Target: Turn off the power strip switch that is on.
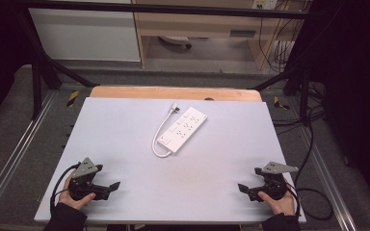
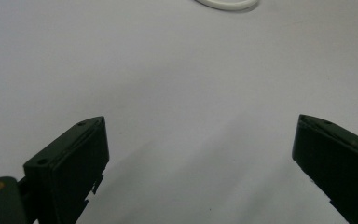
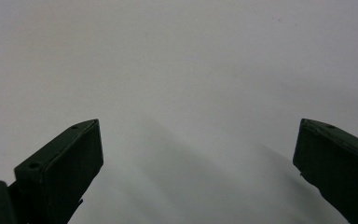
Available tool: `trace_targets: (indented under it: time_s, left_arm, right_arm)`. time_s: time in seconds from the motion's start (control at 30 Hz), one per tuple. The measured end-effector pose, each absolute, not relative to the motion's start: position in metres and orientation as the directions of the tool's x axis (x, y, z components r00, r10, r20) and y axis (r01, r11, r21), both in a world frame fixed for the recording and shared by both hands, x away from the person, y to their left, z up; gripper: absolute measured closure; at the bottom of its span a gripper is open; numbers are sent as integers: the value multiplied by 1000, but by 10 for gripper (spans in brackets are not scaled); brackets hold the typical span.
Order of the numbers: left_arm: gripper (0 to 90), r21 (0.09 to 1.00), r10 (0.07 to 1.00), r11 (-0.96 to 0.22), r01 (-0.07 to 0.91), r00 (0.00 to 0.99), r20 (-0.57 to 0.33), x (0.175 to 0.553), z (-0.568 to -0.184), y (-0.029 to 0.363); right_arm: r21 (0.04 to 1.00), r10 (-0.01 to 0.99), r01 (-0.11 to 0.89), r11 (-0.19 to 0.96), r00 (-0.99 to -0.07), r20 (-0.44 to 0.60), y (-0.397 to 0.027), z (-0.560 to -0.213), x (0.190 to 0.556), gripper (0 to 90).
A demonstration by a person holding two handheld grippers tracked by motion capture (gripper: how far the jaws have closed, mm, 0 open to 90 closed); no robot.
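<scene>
A white power strip [image 1: 185, 129] lies slantwise on the pale tabletop [image 1: 115, 130], a little beyond the middle. Its white cable [image 1: 158, 139] loops round its left side and ends in a plug [image 1: 175, 108]. My left gripper [image 1: 112, 190] rests near the front left corner in a hand, open and holding nothing. In the left gripper view its jaws [image 2: 201, 120] stand wide apart over bare table, and a bend of the cable [image 2: 226, 4] shows at the top edge. My right gripper [image 1: 248, 179] sits near the front right corner, its jaws [image 3: 199, 122] open and empty.
A wooden strip [image 1: 173, 92] runs along the table's far edge. Black frame bars [image 1: 38, 72] stand at both back corners. Dark cables [image 1: 313, 144] trail over the floor to the right. A shelf unit [image 1: 197, 29] stands behind the table.
</scene>
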State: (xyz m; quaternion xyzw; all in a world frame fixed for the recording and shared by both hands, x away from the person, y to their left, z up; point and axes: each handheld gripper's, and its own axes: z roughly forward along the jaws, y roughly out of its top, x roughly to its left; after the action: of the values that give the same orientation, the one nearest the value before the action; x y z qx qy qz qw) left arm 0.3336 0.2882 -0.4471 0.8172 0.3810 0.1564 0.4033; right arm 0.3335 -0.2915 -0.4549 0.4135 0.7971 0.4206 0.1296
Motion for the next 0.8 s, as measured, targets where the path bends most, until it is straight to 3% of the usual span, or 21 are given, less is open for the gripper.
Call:
trace_targets:
  time_s: [0.8]
  left_arm:
    - [44,774,757,-379,507,651,-56,335,-449,290]
  right_arm:
    - [783,760,539,309,-635,138,-278,-451,333,16]
